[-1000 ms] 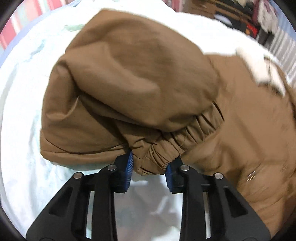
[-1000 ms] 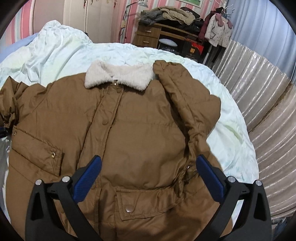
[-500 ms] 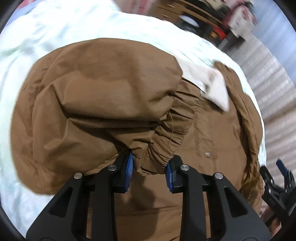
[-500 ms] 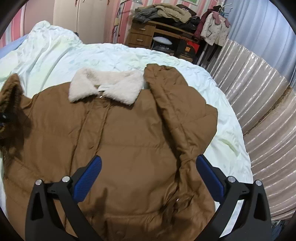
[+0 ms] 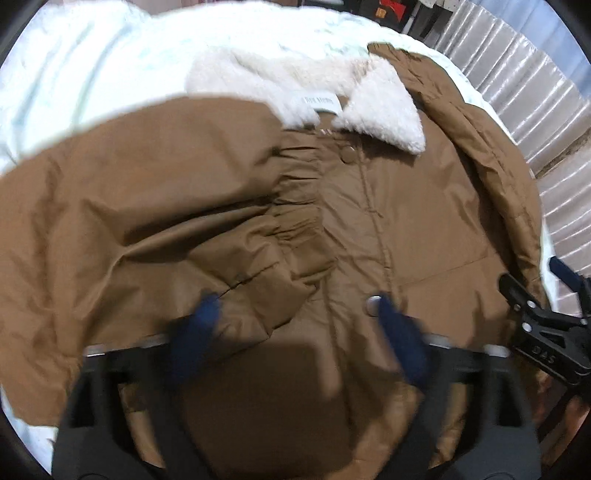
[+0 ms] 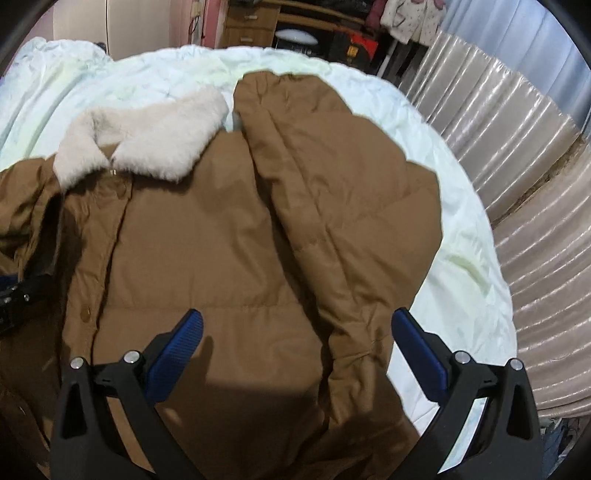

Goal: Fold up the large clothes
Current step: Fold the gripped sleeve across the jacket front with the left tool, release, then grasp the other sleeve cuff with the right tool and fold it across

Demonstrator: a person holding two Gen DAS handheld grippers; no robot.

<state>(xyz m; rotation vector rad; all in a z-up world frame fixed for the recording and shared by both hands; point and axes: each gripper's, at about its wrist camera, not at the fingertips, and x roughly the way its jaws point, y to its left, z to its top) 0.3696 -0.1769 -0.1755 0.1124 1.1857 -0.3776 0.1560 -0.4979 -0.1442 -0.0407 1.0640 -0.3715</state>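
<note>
A brown padded jacket (image 5: pixel 424 221) (image 6: pixel 207 251) with a white fleece collar (image 5: pixel 380 99) (image 6: pixel 147 144) lies front up on a pale bed. Its left sleeve (image 5: pixel 155 206) is folded across the chest, the elastic cuff (image 5: pixel 299 206) resting near the button placket. My left gripper (image 5: pixel 295 306) hovers just below the cuff, blurred, its jaws opening wide with nothing pressed between them. The other sleeve (image 6: pixel 332 206) lies along the jacket's right side. My right gripper (image 6: pixel 295 332) stands open over that sleeve's lower part and also appears at the right edge (image 5: pixel 546 321) of the left wrist view.
The pale green bed cover (image 6: pixel 461 266) (image 5: pixel 92 74) spreads around the jacket. A shiny ribbed headboard (image 6: pixel 535 192) (image 5: pixel 535 92) curves along the right. A wooden dresser (image 6: pixel 255 26) and hanging clothes (image 6: pixel 410 14) stand beyond the bed.
The left gripper carried the sleeve cuff rightward over the jacket's chest and let it go, its jaws spreading. The right gripper moved closer over the right sleeve, still open.
</note>
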